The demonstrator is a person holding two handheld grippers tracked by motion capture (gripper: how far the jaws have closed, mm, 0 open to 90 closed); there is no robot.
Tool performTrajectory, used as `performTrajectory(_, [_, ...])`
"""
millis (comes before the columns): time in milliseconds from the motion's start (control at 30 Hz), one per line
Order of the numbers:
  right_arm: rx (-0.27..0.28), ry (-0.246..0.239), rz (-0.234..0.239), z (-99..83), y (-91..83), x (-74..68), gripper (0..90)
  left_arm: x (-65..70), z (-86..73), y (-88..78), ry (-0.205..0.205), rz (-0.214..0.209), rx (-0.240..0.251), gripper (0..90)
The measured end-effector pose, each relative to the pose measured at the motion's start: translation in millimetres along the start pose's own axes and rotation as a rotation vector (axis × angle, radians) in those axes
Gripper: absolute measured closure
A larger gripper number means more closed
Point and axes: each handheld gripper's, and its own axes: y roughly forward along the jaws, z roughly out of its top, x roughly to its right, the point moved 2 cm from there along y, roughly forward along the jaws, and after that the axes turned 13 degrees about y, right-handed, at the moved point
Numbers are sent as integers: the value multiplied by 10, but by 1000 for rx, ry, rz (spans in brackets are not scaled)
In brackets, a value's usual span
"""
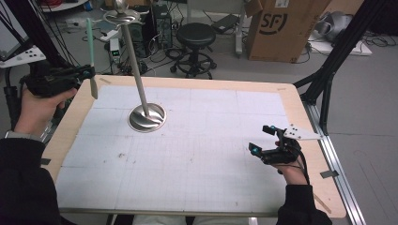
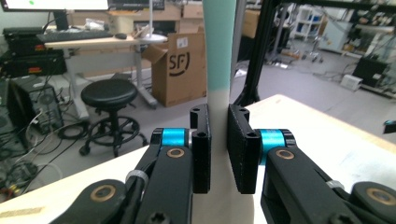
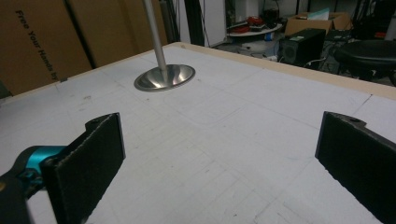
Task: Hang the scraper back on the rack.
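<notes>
My left gripper point(image 1: 83, 73) is held above the table's far left corner, shut on a long slim utensil point(image 1: 90, 44). The utensil is teal in its upper part and cream below, and it stands almost upright. In the left gripper view the utensil point(image 2: 219, 51) rises between the two pads point(image 2: 201, 154), clamped at its cream part. A metal stand point(image 1: 139, 75) with a round base point(image 1: 147, 118) and a tall leaning pole stands on the white mat to the right of that gripper. My right gripper point(image 1: 260, 139) rests low at the right side, open with nothing between its jaws. The stand's base point(image 3: 164, 78) lies well ahead of it.
The white gridded mat point(image 1: 187, 159) covers the wooden table point(image 1: 300, 108). Behind the table are a black stool point(image 1: 195, 42), a cardboard box point(image 1: 281, 28) and cables on the floor. A black frame leg point(image 1: 328, 79) stands by the right edge.
</notes>
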Motion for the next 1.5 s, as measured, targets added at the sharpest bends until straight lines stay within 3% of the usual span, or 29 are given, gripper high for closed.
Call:
performTrajectory(467, [4,0,-1,-2,-10,3,2,31,20,69,-3,-13,31,802])
performTrajectory(1000, [2,4,-1,-5,-8,3,2,99,-9,215,-5,-28,11,800])
performTrajectory(1100, [1,1,1,-6,-6,1,2,106,-17,243,2,-9,10,795])
performTrajectory(1267, [4,0,-1,-5,-11,12,2,142,-48,249,56,15,46,626])
performTrajectory(1367, [5,-1,-2,-6,-11,11,2,161,-92,245,63,6,43,611])
performTrajectory(1500, [1,1,-1,-9,-8,7,2,203,-144,244,79,0,50,518])
